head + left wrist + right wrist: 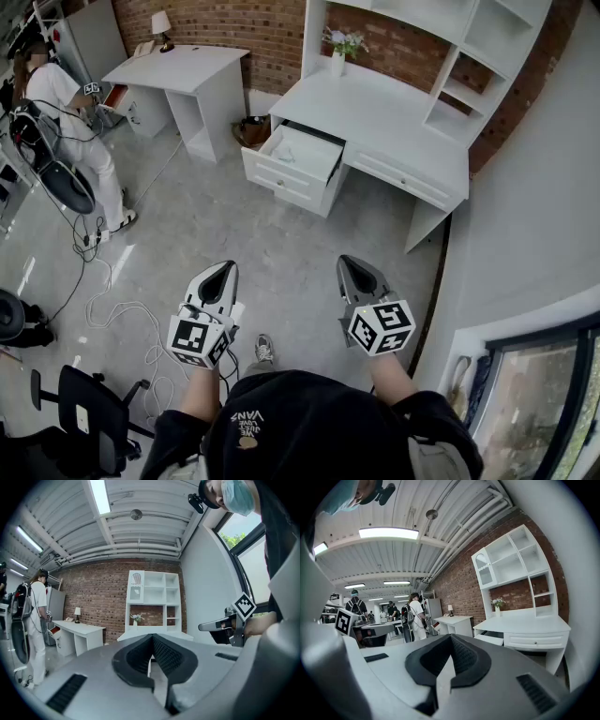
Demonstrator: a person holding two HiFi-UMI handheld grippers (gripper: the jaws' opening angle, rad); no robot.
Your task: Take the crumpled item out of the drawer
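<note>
Crumpled item (284, 156) lies in the open drawer (319, 161), which is pulled out from the front of the white desk (384, 117). From the head view we see it only as a small pale shape, too small to make out further.

We hold both tools well short of the desk, out over the grey floor (225, 216) in front of it. The left gripper (223, 269) has its 2 jaws pressed together with nothing between them, and the right gripper (349, 263) is the same: jaws together, nothing in them. Both point toward the desk, side by side and apart from each other.

On the desk, against its shelf unit (469, 56), stands 1 vase of flowers (339, 49). Beside the desk, along the same brick wall (253, 28), is a second white table (178, 67) with a lamp (161, 24) on it. Further from the desk, past that table, a person in white (70, 112) stands, with cables (112, 309) trailing over the floor.
</note>
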